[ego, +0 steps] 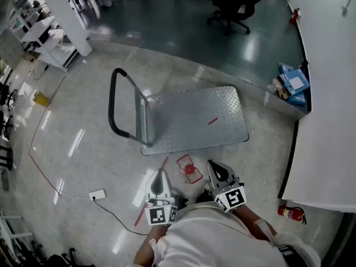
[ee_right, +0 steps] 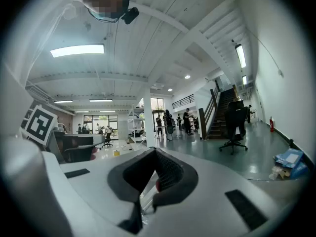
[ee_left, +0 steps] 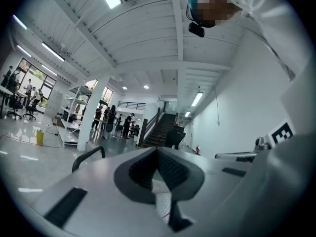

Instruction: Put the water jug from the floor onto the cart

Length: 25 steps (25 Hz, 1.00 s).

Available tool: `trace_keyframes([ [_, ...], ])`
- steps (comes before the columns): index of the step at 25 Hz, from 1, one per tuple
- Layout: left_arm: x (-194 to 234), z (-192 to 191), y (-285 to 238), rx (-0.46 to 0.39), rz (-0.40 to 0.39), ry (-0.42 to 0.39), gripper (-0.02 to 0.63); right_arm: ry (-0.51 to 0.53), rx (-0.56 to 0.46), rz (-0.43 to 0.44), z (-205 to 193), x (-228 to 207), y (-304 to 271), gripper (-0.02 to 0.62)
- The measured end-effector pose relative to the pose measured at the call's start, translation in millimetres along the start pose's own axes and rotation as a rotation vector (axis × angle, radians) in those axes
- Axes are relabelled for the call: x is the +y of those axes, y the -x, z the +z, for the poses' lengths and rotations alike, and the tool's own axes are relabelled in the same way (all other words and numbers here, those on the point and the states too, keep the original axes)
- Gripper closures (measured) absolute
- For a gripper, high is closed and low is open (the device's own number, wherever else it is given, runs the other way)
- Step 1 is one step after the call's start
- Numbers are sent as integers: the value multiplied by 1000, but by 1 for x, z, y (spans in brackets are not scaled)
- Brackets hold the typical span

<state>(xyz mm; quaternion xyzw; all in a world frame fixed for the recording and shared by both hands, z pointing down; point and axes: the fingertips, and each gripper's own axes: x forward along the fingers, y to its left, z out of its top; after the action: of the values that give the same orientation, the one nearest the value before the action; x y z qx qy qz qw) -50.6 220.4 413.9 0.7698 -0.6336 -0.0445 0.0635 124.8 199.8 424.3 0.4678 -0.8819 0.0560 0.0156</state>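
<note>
In the head view a clear water jug with a red cap stands on the floor just in front of the person. Beyond it lies the cart, a low diamond-plate platform with a black push handle at its left end. My left gripper is to the left of the jug and my right gripper to its right, neither touching it. Both point level toward the cart. The left gripper has its jaws together with nothing held. The right gripper is likewise shut and empty.
A white counter runs along the right side, with a red fire extinguisher at its foot and blue boxes further back. A power strip with its cable lies at the lower left. An office chair stands at the far end.
</note>
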Motion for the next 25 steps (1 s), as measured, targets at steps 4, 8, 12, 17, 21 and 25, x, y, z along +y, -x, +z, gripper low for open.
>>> trace_keyframes([
  [4,-3,-2,1,-1,-3,2,603,1,2,1,-2,0,2,584],
  [8,-5,-1,-1,-2,-6,3,603,0,2,-2,-1,-3,3,584],
  [12,-5,-2,-1,-3,0,5,603,-5,16,-11,-6,-7,3,584],
  [17,3,1,-1,-11,20,-2,603,-19,155,-50,-46,-20,-17,583],
  [21,12,-1,0,-5,39,-10,603,-35,384,17,-116,-17,-46,572],
  [25,25,-10,-3,10,53,2,603,-35,710,123,-226,1,-66,417],
])
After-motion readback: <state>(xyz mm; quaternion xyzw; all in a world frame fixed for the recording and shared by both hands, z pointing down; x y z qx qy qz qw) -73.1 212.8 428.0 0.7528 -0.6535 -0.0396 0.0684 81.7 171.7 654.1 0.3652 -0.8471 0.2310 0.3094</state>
